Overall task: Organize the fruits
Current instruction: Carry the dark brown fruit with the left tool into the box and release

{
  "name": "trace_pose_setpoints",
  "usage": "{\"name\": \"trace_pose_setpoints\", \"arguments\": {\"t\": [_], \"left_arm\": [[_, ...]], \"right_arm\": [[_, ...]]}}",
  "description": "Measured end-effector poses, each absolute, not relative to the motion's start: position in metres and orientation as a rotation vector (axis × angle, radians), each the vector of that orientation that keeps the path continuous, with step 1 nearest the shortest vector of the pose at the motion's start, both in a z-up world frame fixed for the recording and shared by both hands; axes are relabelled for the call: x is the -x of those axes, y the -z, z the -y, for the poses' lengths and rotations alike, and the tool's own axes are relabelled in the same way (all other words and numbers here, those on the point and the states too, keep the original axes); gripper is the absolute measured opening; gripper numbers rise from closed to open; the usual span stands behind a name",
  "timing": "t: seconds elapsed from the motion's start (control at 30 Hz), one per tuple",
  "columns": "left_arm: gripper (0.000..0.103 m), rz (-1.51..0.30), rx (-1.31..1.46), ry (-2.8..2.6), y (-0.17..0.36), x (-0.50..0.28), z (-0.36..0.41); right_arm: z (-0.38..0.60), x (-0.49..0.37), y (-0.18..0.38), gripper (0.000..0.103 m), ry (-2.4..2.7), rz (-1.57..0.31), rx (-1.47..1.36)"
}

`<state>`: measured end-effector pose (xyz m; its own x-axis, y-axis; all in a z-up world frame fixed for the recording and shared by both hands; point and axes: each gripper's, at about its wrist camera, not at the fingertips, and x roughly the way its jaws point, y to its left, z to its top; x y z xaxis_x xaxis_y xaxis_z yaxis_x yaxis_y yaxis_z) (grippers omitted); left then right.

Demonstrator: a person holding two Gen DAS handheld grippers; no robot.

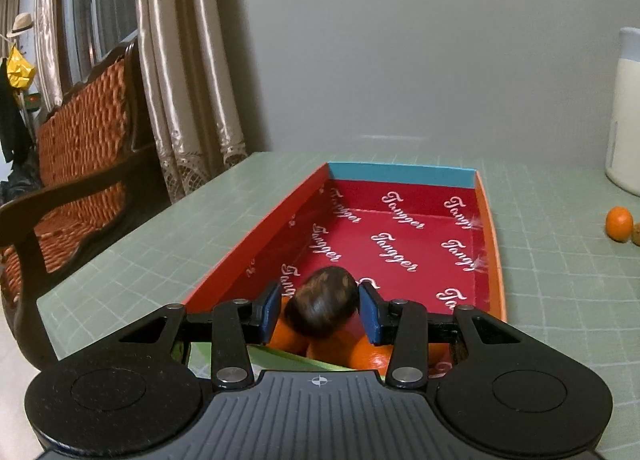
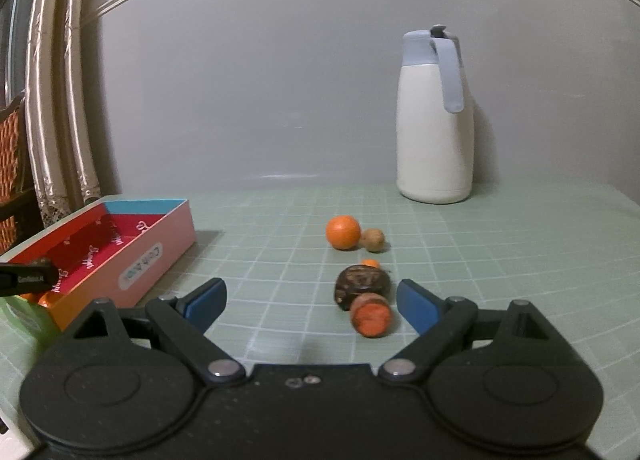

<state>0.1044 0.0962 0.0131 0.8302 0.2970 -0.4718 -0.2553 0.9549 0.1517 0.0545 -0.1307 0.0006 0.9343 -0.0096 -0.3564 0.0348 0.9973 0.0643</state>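
My left gripper (image 1: 321,310) is shut on a dark brown oval fruit (image 1: 326,298), its blue pads pressing both sides. It hangs over the near end of a red printed box (image 1: 400,220), where several oranges (image 1: 362,354) lie under it. My right gripper (image 2: 312,304) stands open and empty above the mat. Just ahead of its right finger (image 2: 418,306) lie another dark brown fruit (image 2: 362,283) and a reddish-orange round piece (image 2: 371,317). Farther back sit an orange (image 2: 343,232) and a small tan fruit (image 2: 373,239). The box (image 2: 152,256) is at the left in the right wrist view.
A white jug with a grey-blue lid and handle (image 2: 434,120) stands at the back of the green grid mat (image 2: 260,244), against the grey wall. A wooden chair with a woven back (image 1: 80,148) and curtains (image 1: 180,60) stand past the table's left edge.
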Motion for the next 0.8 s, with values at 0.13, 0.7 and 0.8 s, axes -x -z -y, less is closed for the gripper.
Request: {"name": "trace_pose_setpoints", "arguments": {"t": [0.13, 0.7, 0.8], "left_arm": [[0.043, -0.514, -0.071, -0.306, -0.014, -0.102, -0.104], [0.066, -0.431, -0.026, -0.285, -0.025, -0.07, -0.133], [0.066, -0.433, -0.005, -0.288, -0.026, -0.068, -0.138]], "right_arm": [[0.126, -0.057, 0.0, 0.092, 0.014, -0.363, -0.074], [0.107, -0.067, 0.005, 0.092, -0.024, -0.373, -0.064], [0.101, -0.068, 0.006, 0.092, -0.037, -0.377, -0.054]]}}
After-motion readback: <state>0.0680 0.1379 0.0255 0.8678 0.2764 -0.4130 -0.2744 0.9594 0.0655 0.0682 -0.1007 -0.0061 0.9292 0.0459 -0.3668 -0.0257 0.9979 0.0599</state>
